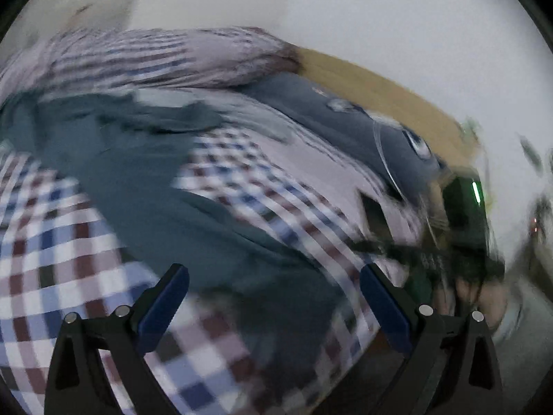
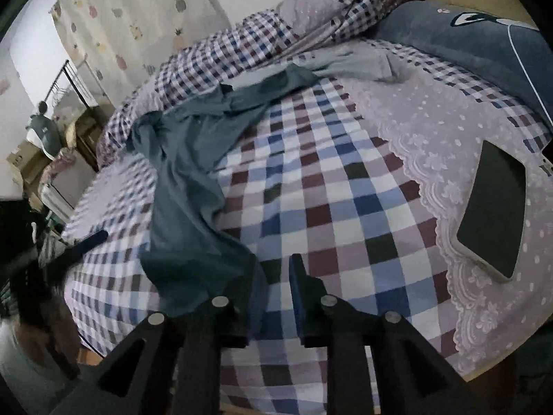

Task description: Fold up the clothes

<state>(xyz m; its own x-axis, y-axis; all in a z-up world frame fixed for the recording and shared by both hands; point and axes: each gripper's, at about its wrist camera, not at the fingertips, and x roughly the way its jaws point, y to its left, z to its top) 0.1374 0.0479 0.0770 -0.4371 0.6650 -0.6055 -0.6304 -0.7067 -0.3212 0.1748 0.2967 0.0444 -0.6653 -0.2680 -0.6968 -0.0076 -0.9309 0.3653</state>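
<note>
A dark teal garment point(image 2: 186, 173) lies stretched out along the checkered bed sheet point(image 2: 328, 186), its far end bunched near the rolled quilt. It also shows, blurred, in the left wrist view point(image 1: 145, 180). My right gripper point(image 2: 273, 276) is nearly shut, with the garment's near corner draped over its left finger point(image 2: 242, 297); the right finger point(image 2: 300, 287) stands a narrow gap away. My left gripper point(image 1: 274, 276) is open and empty, hovering over the garment. One of its fingers shows in the right wrist view point(image 2: 88, 240) at the bed's left edge.
A phone point(image 2: 490, 207) lies on the lace-trimmed lilac cloth point(image 2: 442, 131) at the right. A dark blue pillow point(image 2: 466, 41) and a rolled checkered quilt point(image 2: 249, 41) lie at the bed's far end. A light grey garment point(image 2: 359, 60) lies by the quilt. Furniture stands beyond the left edge.
</note>
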